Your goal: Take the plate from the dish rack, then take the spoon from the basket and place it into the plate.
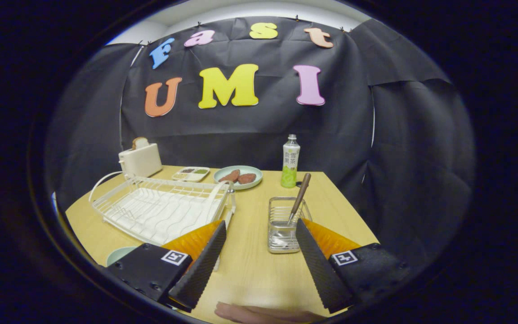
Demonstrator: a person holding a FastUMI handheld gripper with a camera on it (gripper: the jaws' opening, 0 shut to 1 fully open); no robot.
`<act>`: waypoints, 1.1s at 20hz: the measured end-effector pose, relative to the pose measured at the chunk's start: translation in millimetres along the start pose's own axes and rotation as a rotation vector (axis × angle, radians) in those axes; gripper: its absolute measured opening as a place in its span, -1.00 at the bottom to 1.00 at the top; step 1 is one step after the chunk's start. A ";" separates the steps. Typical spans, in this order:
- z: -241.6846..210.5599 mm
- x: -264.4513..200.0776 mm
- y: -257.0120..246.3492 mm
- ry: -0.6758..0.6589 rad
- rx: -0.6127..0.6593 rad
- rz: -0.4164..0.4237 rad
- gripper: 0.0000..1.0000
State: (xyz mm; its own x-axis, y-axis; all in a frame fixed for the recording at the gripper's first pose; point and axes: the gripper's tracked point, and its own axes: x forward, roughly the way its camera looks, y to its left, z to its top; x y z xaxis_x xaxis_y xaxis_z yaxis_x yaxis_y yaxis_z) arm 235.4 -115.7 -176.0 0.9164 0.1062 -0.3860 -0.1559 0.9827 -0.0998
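My gripper (pixel 260 224) is open above the wooden table (pixel 250 270), with nothing between its fingers. Just ahead of the right finger stands a small clear wire basket (pixel 281 234). A spoon (pixel 301 192) with a brown handle leans upright in it. Beyond the left finger sits the white wire dish rack (pixel 160 207), which holds no dishes. The rim of a pale green plate (pixel 119 254) lies on the table in front of the rack, mostly hidden by the gripper's left body.
At the back of the table stand a cream toaster (pixel 141 159) with bread in it, a small divided tray (pixel 190 173), a pale plate with brown food (pixel 238 177) and a green drink bottle (pixel 290 162). A hand (pixel 259 312) shows under the fingers.
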 end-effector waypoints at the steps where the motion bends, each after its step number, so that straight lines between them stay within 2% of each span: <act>1: 7.7 13.0 -12.7 -0.015 0.000 -0.028 1.00; 5: 34.5 57.7 -36.7 0.005 0.072 -0.022 1.00; 10: 50.3 111.3 -51.2 0.034 0.177 0.020 0.83; 12: 47.6 125.0 -59.4 0.054 0.173 0.012 0.77; 14: 40.4 130.8 -60.8 0.093 0.158 -0.015 0.53; 16: 32.1 141.3 -56.3 0.130 0.167 -0.009 0.42; 17: 24.1 143.8 -51.9 0.159 0.166 0.001 0.23; 21: 36.0 138.2 -48.7 0.109 0.169 -0.039 -0.57; 22: 38.3 134.9 -48.8 0.103 0.167 -0.059 -0.61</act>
State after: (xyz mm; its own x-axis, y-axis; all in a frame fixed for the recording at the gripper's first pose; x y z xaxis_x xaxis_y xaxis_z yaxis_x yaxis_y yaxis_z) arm 380.8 -143.5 -188.1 0.8783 0.0396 -0.4764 -0.0315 0.9992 0.0251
